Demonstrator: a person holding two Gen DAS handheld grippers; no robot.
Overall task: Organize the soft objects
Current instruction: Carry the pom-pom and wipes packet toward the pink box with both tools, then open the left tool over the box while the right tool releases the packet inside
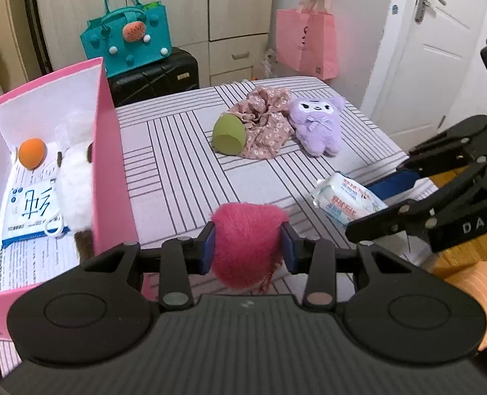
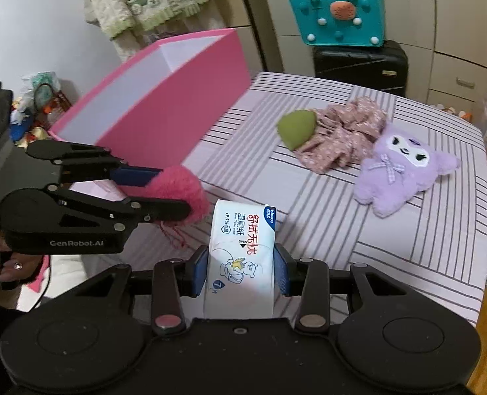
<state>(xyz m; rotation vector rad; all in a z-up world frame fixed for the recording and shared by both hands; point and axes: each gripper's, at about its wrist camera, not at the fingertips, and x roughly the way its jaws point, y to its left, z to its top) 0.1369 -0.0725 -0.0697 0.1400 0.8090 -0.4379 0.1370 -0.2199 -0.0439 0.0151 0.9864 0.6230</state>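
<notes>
Left gripper (image 1: 248, 242) clamps pink pompom (image 1: 246, 243), bottom center. Right gripper (image 2: 241, 275) clamps wipes pack (image 2: 242, 256), long axis pointing up-frame (lower end hidden behind gripper body). Pink box (image 1: 110, 171) at left, partly cropped.

Box (image 1: 108, 151) at bed's (image 1: 177, 151) left, sponge (image 1: 228, 135) before cloth (image 1: 263, 125), plush toy (image 1: 316, 125) right (touching cloth)

Your left claw (image 1: 248, 243) and right claw (image 2: 242, 271) are matte black with blue finger pads (image 2: 199, 275), silver screw heads, white "GenRobot.AI" lettering; your hand (image 2: 16, 268) has polished nails.
</notes>
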